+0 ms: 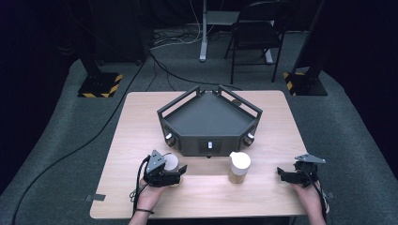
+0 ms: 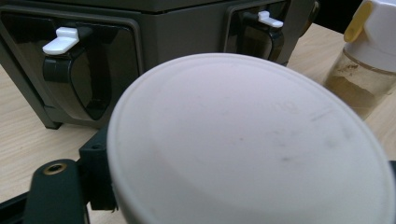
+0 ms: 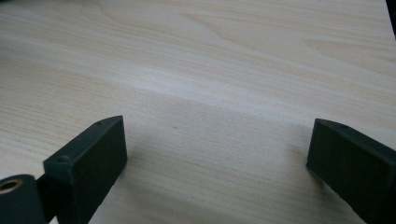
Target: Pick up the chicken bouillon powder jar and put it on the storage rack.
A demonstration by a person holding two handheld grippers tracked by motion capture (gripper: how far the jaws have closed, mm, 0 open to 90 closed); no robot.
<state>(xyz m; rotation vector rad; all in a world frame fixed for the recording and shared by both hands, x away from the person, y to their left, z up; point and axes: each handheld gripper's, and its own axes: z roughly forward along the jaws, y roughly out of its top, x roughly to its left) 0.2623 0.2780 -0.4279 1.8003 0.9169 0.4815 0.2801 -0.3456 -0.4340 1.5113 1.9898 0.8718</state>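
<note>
A round white-lidded jar (image 1: 172, 162) stands on the wooden table (image 1: 263, 197) near its front left, just before the dark box. My left gripper (image 1: 176, 168) is around it. In the left gripper view the white lid (image 2: 252, 140) spans the space between the jaws, and the left pad (image 2: 95, 172) lies against its rim, so the gripper is shut on it. A spice jar (image 1: 239, 168) with a white cap and brown powder stands in the middle front, also seen in the left gripper view as the spice jar (image 2: 359, 70). My right gripper (image 1: 281, 173) rests low at the front right, and in its own view the right gripper (image 3: 215, 154) is open over bare wood.
A dark grey angular box (image 1: 195, 142) with a railed top and white latches (image 2: 60, 39) on its front faces sits mid-table behind both jars. A folding chair (image 1: 256, 33) and cables lie on the floor beyond the table.
</note>
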